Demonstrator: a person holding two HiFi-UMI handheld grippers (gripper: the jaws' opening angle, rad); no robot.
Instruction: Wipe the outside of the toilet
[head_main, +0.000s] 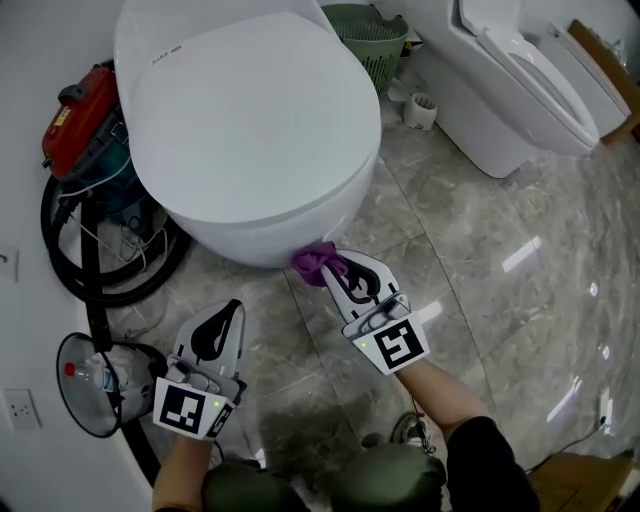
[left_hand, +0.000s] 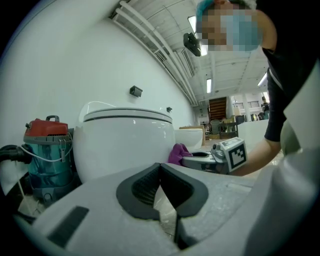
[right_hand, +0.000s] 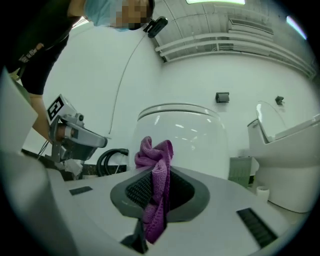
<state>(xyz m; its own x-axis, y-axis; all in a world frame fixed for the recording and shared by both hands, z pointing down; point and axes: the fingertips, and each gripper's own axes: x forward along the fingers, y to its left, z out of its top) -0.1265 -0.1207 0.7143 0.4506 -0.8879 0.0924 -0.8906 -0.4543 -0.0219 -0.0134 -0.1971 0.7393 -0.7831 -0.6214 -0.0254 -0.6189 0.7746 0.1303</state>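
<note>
Head view: the right tool (head_main: 327, 268) is clamped on a bunched purple cloth (head_main: 316, 260), presented at the lower front wall of the toilet (head_main: 250, 130); contact with the bowl cannot be confirmed. The left tool (head_main: 232, 306) hangs low over the floor (head_main: 450, 250), well apart from the bowl. Left gripper view: the jaws are together at their tips with nothing between them. Right gripper view: the jaws grip the cloth mid-length, one tuft above and a tail below. Likely fault: only a narrow fold is gripped, so drag along the bowl may pull the cloth free. If the tuft folds aside, the bare jaw tips may rub the ceramic.
</note>
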